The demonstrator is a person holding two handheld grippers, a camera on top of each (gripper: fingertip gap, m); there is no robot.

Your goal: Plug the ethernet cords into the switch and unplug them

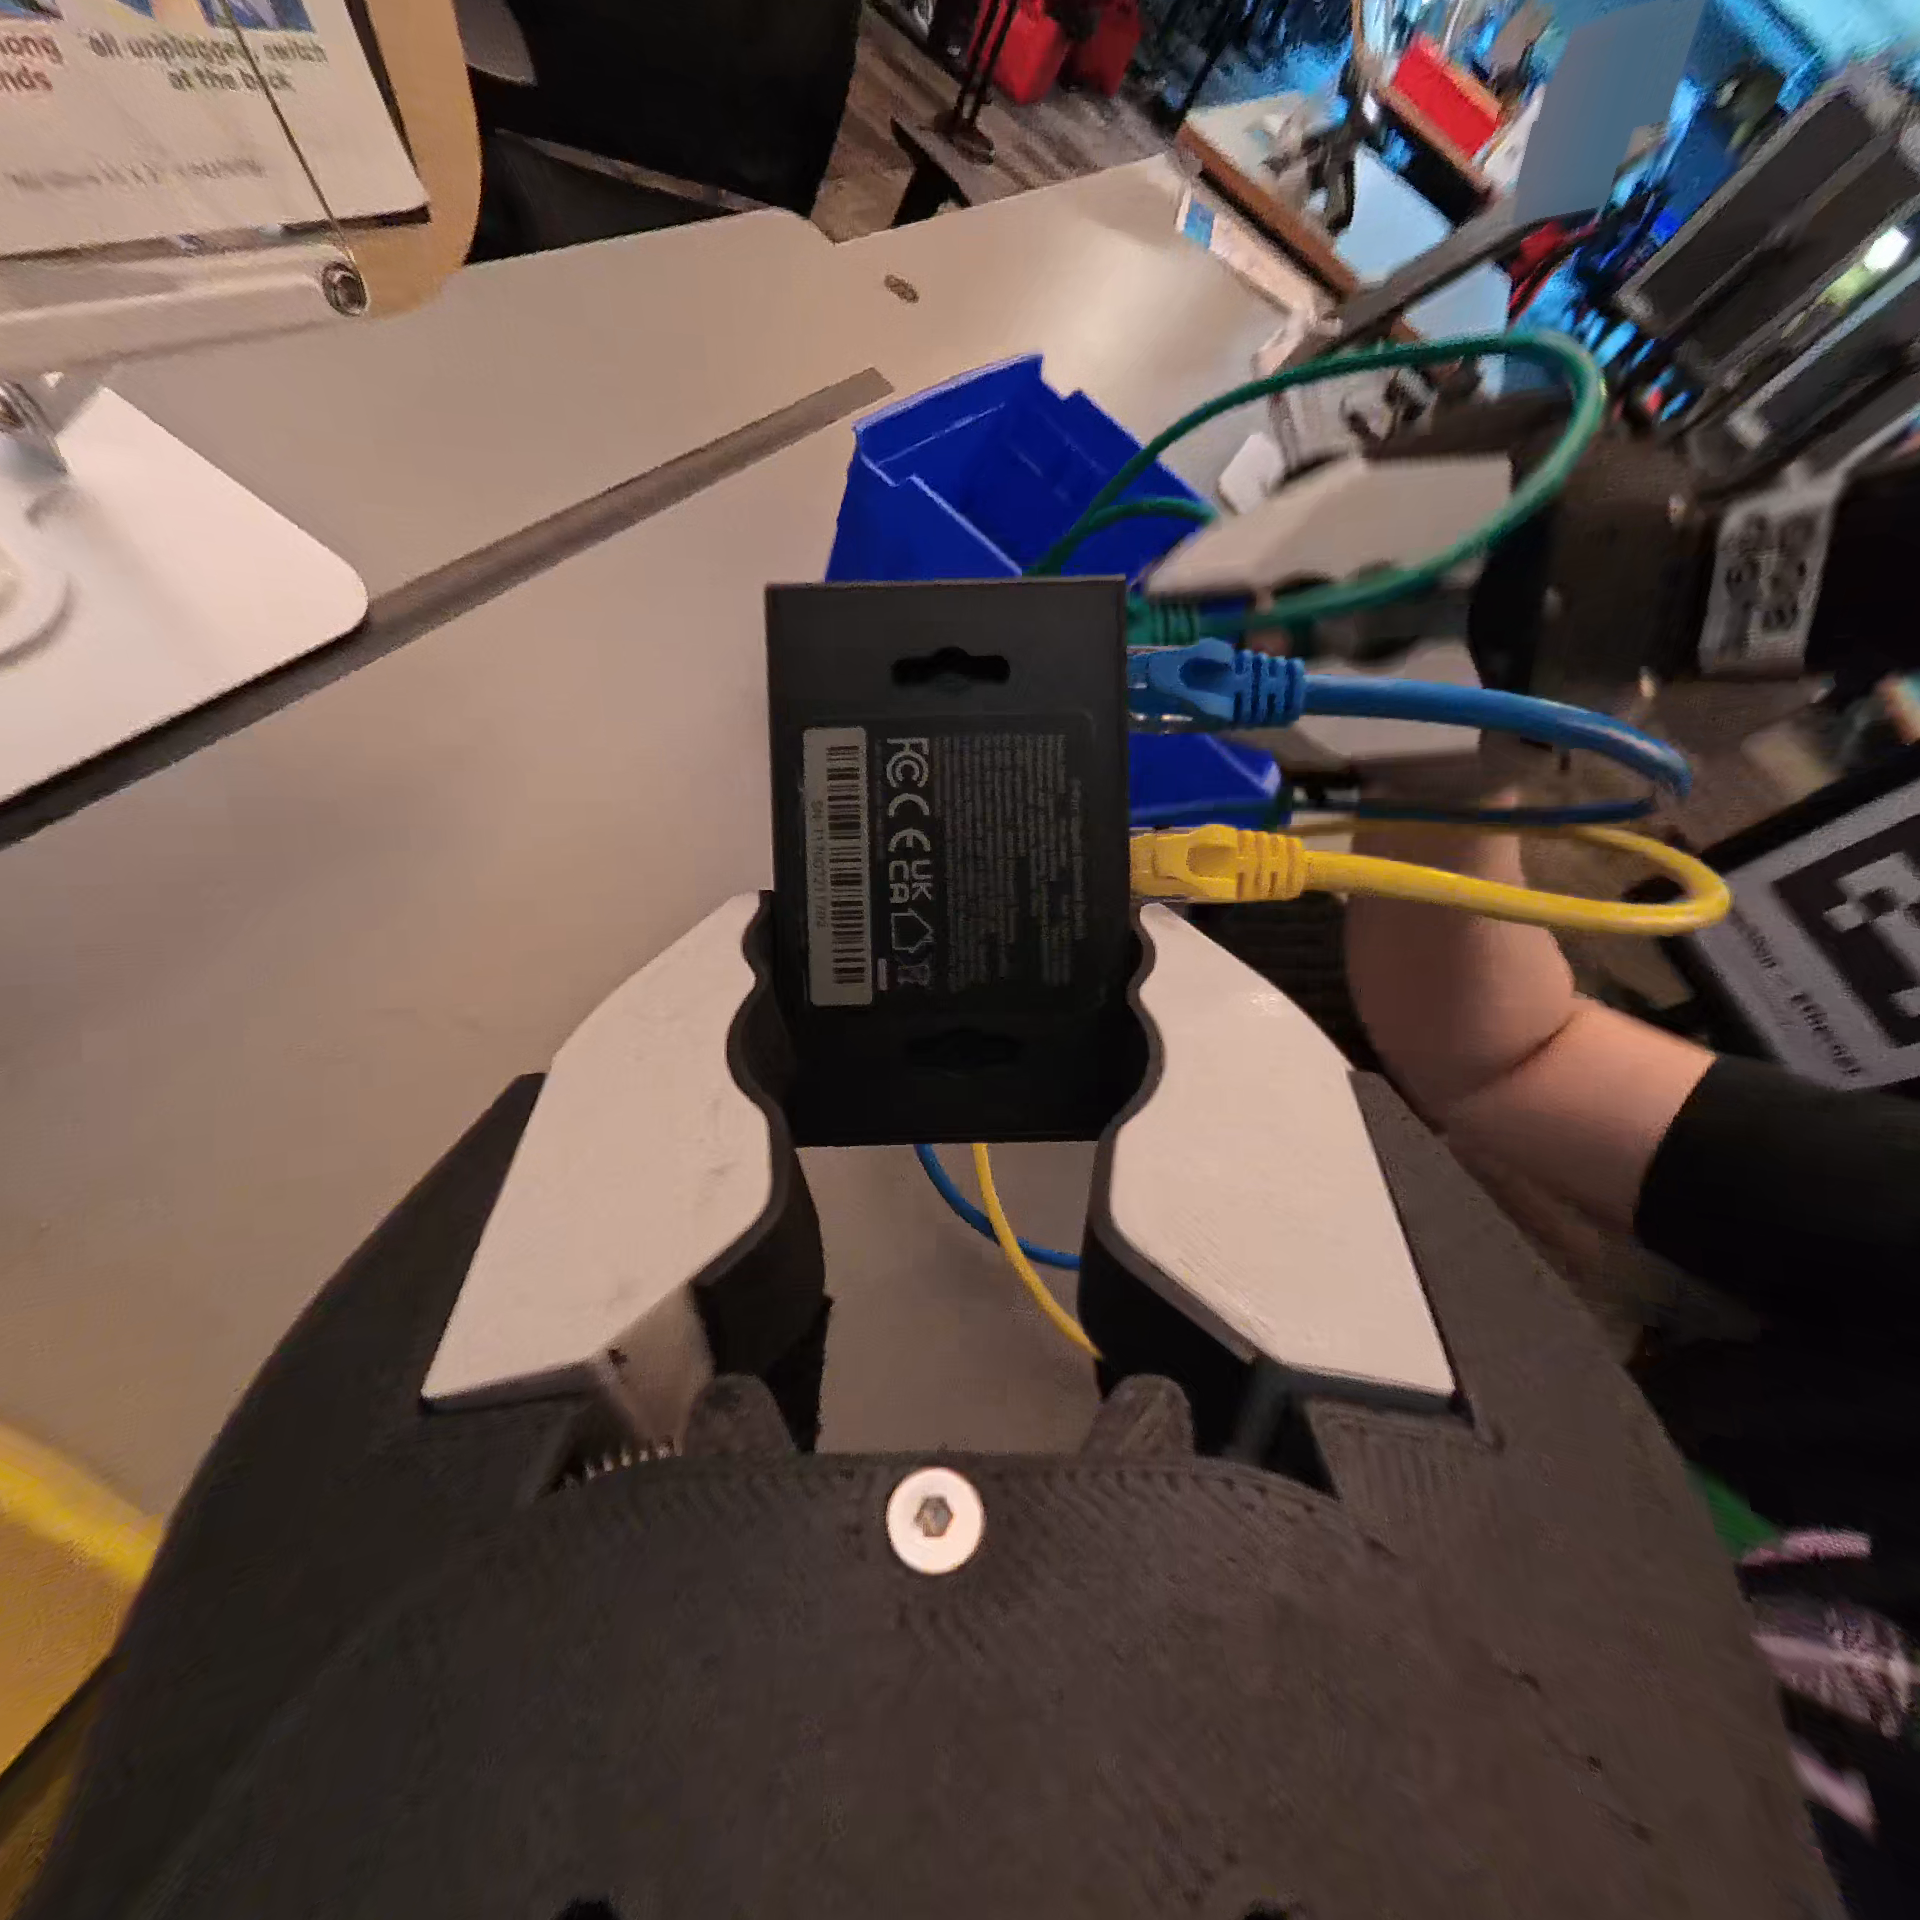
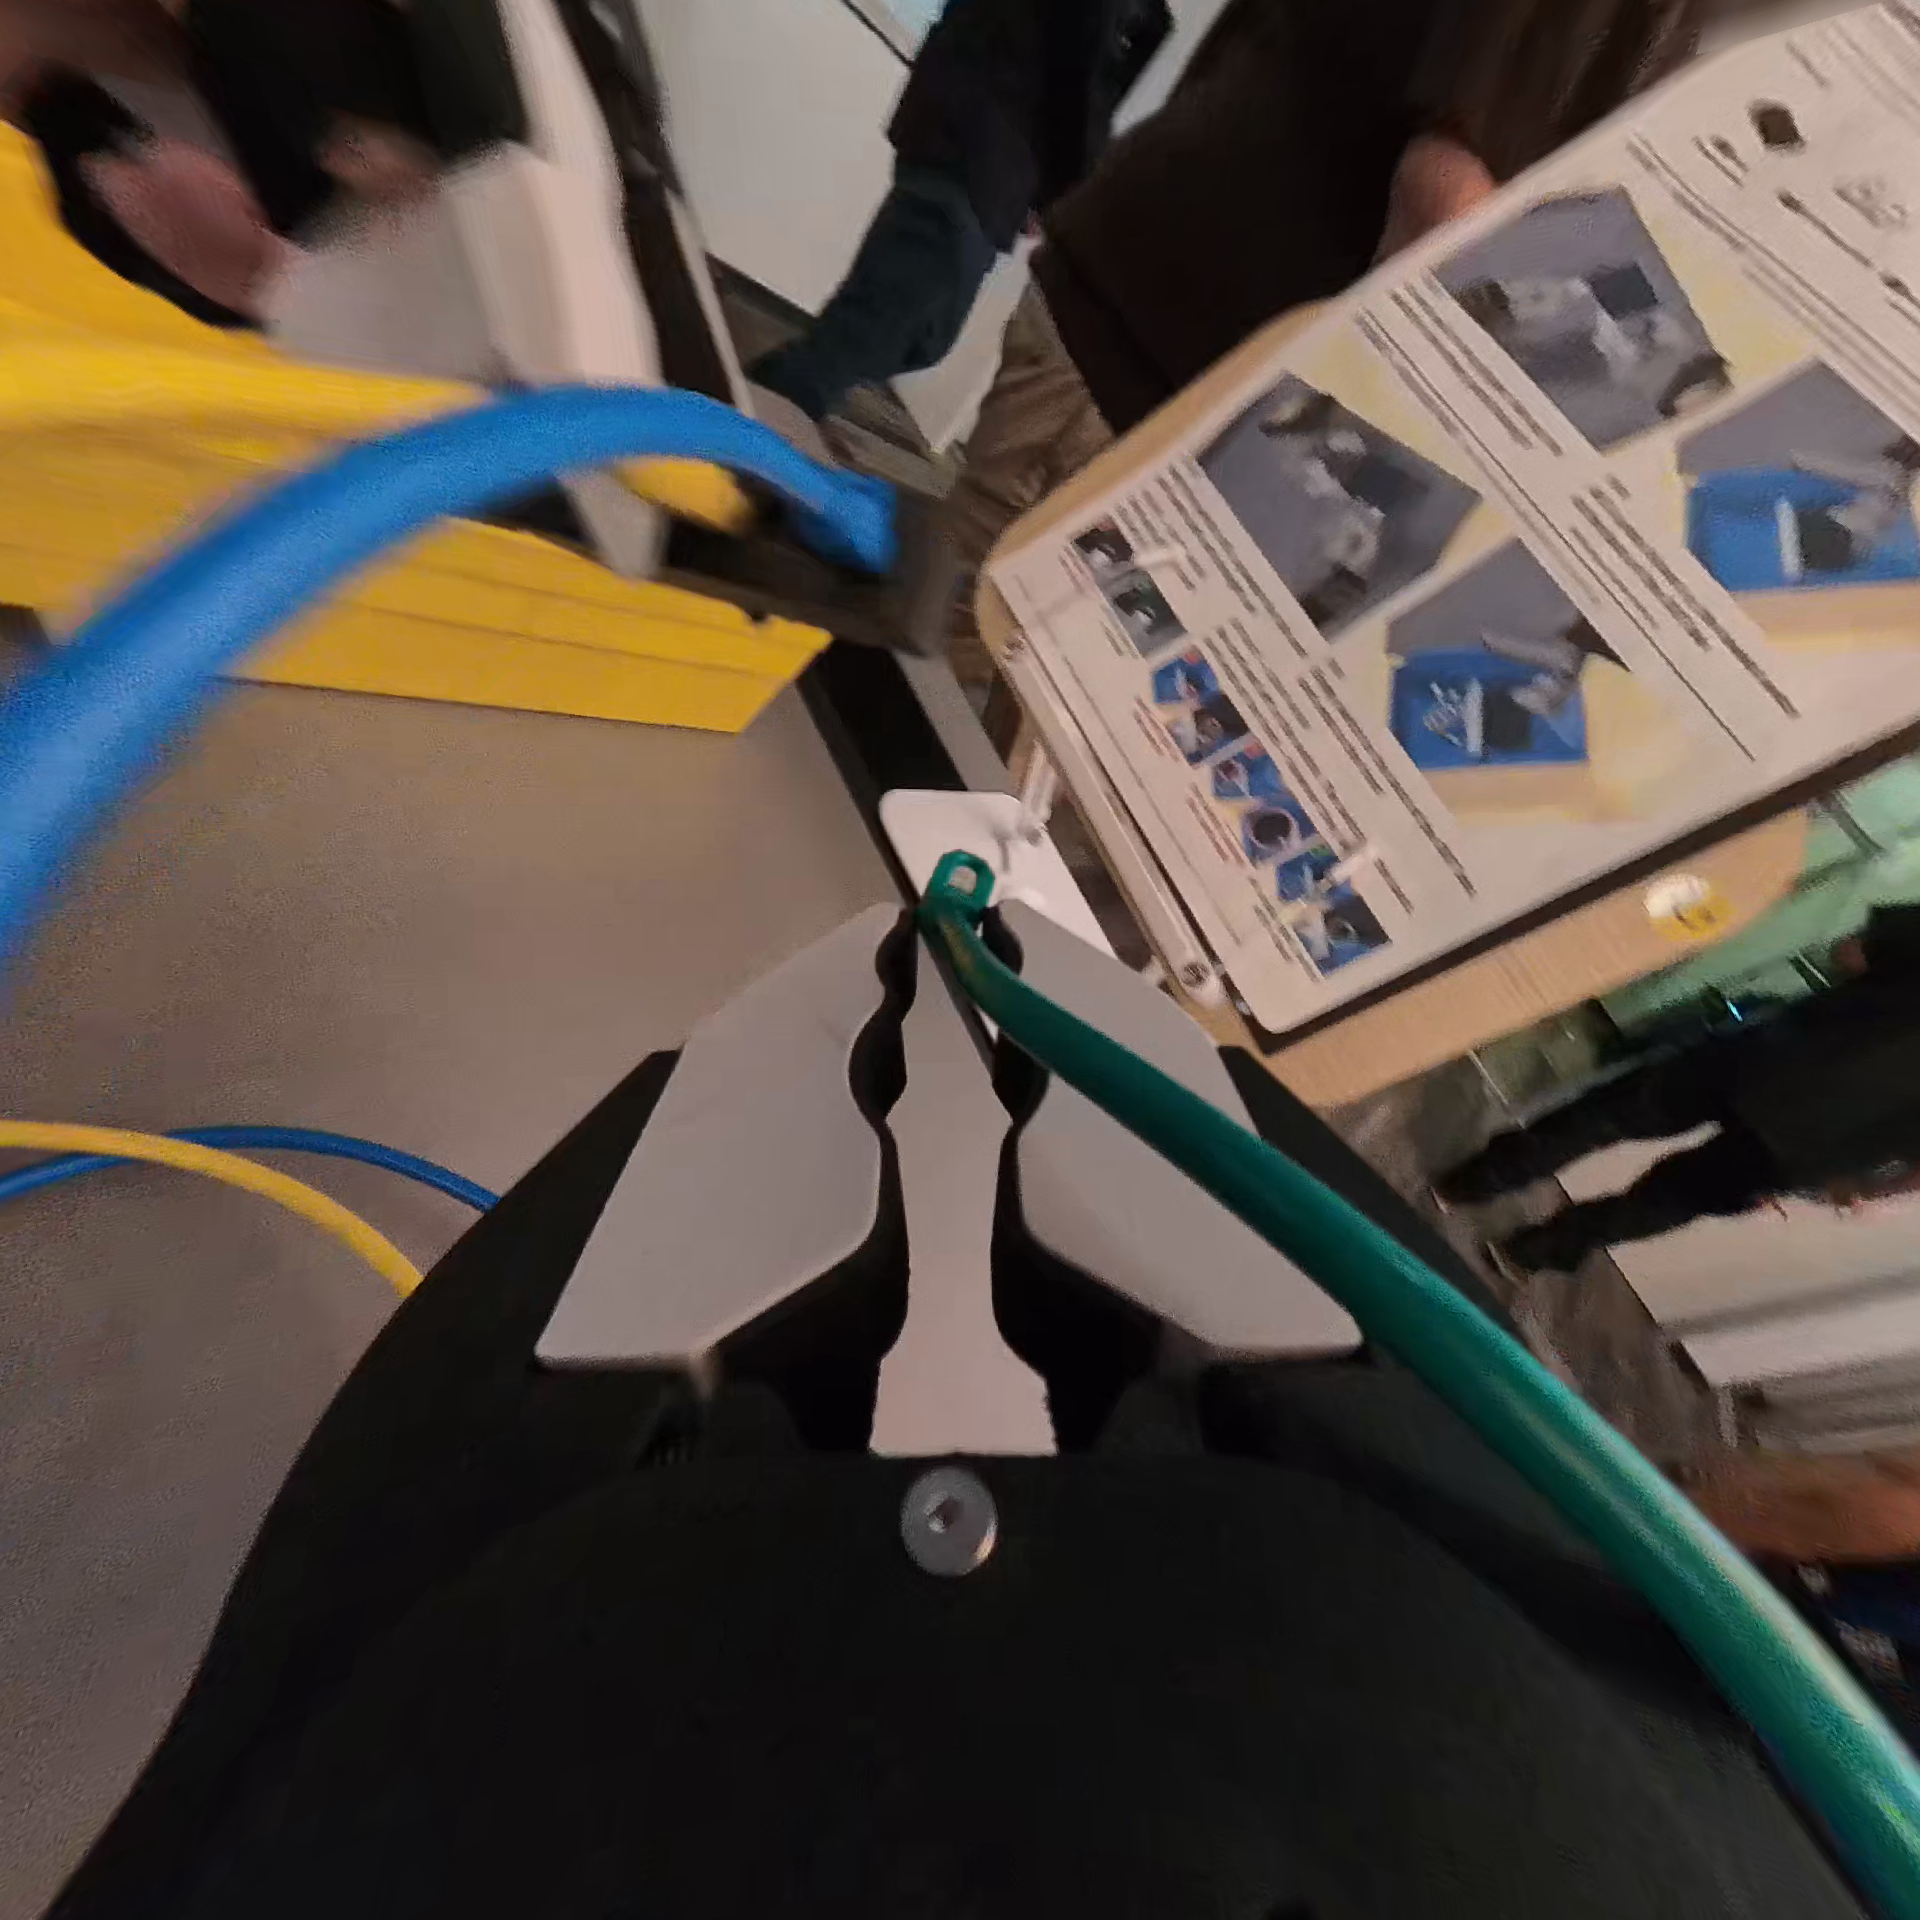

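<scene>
Holding the black switch (image 1: 948,862) clamped by its lower end between our left gripper (image 1: 943,1023) fingers, label side toward us, we counted three cords plugged into its edge at three o'clock: green (image 1: 1164,621), blue (image 1: 1210,684) and yellow (image 1: 1216,864). A blue bin (image 1: 987,488) stood behind at twelve. Our right gripper (image 2: 951,935) was pinched on the green cord near its tips. An instruction sheet (image 2: 1455,582) with photos leaned at two o'clock; a yellow bin (image 2: 520,634) sat at ten.
</scene>
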